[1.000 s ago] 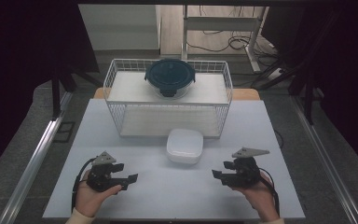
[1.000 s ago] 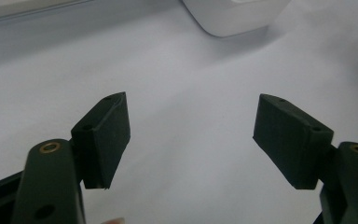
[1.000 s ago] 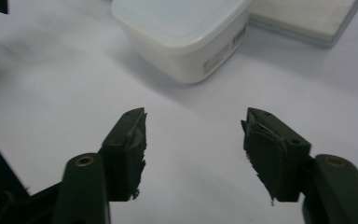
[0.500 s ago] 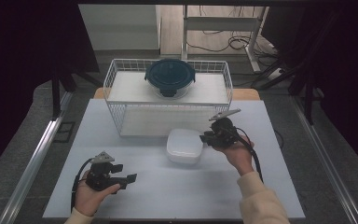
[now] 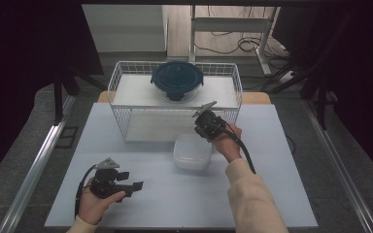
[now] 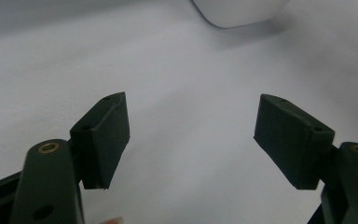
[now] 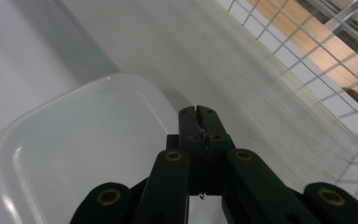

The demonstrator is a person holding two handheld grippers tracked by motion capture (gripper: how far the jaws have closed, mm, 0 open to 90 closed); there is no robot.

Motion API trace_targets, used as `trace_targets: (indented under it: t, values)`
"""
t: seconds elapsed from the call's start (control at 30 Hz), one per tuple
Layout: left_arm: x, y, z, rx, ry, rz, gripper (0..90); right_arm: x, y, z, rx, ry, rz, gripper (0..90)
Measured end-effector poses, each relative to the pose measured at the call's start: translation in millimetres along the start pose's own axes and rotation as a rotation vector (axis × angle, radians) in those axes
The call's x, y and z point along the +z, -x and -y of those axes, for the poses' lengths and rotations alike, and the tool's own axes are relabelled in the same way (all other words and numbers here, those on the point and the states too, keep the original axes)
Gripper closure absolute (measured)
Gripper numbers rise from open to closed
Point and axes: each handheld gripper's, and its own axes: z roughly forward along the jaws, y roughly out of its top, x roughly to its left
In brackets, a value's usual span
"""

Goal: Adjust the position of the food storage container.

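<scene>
A white translucent square container (image 5: pixel 192 151) sits on the table in front of the wire basket (image 5: pixel 121 121). My right gripper (image 5: pixel 200 132) hovers over the container's far right corner, close to the basket's front wall. In the right gripper view its jaws (image 7: pixel 199 113) are shut together with nothing between them, above the container (image 7: pixel 88 140) and beside the basket (image 7: pixel 298 51). My left gripper (image 5: pixel 135 186) rests low at the near left, open and empty. In its own view the left gripper (image 6: pixel 192 98) faces bare table, with the container (image 6: pixel 237 11) farther off.
A dark blue round lidded container (image 5: pixel 177 80) sits in the wire basket at the back. The white table (image 5: pixel 281 194) ends near the person's forearms. Metal rails run along the floor on both sides, and cables lie behind the basket.
My right gripper has travelled from the near right of the table forward and left to the white container's far corner by the basket. The left gripper has stayed put.
</scene>
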Motion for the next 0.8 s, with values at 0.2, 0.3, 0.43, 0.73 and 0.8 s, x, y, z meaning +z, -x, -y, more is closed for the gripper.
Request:
trace_targets:
  t: [0.2, 0.3, 0.43, 0.73, 0.8]
  values:
    - [0.0, -5.3, 1.2, -0.014, -0.004, -0.008, 25.9, 23.7, -5.6, -6.3, -0.123, -0.034, 0.055, 89.3]
    - [0.0, -6.5, 1.0, -0.016, -0.005, -0.007, 26.0, 27.6, -5.9, -6.8, -0.141, -0.04, 0.057, 89.3]
    - [0.4, -5.4, 0.9, -0.014, -0.006, -0.006, 25.9, 31.2, -7.8, -5.4, -0.166, -0.064, 0.056, 89.3]
    - [2.8, -5.3, 1.3, -0.014, -0.011, -0.002, 25.9, 30.8, -13.9, -7.3, -0.223, -0.057, 0.041, 89.4]
    - [2.6, -5.5, 1.4, -0.017, -0.011, 0.0, 25.9, 31.4, -13.2, -7.8, -0.23, -0.057, 0.038, 89.4]
